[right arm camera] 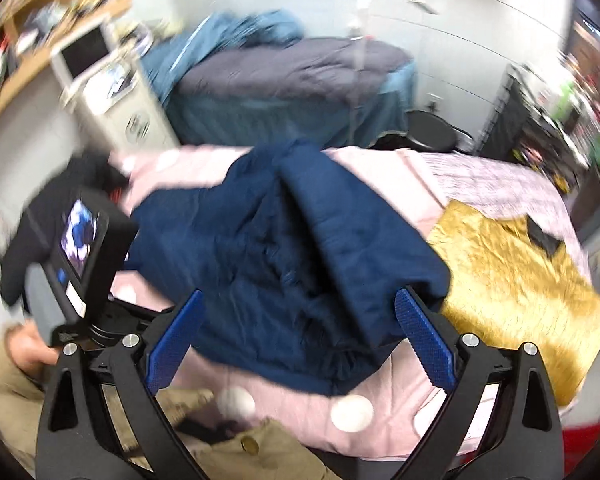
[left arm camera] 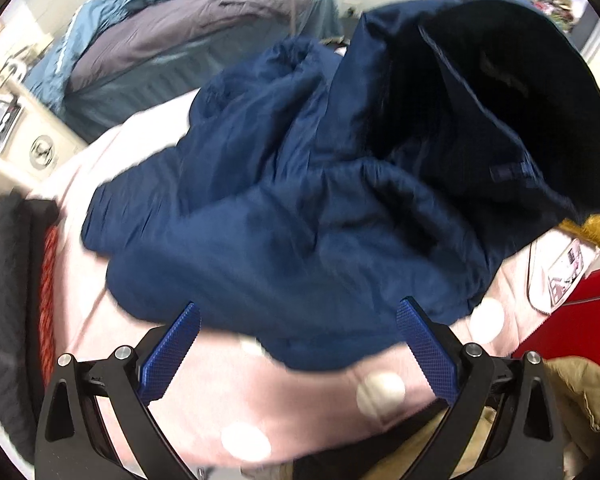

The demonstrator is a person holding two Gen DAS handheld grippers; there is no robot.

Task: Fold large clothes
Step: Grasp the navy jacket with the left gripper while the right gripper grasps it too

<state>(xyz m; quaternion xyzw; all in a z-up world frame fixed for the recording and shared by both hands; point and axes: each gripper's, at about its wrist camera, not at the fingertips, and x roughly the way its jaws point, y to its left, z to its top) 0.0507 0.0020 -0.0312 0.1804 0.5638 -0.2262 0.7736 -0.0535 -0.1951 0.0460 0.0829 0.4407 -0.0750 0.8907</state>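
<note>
While it lies crumpled across the middle of both frames, a navy padded jacket (left arm camera: 284, 200) rests on a pink bed cover (left arm camera: 300, 392) dotted with pale spots. The left claw (left arm camera: 298, 348) and right claw (right arm camera: 296, 338) sit at bottom centre, each with jaws spread apart and gripping nothing. A gold garment (right arm camera: 512, 288) lies at right beside the jacket, and another bed (right arm camera: 284, 84) with grey and teal bedding fills the upper frame.
</note>
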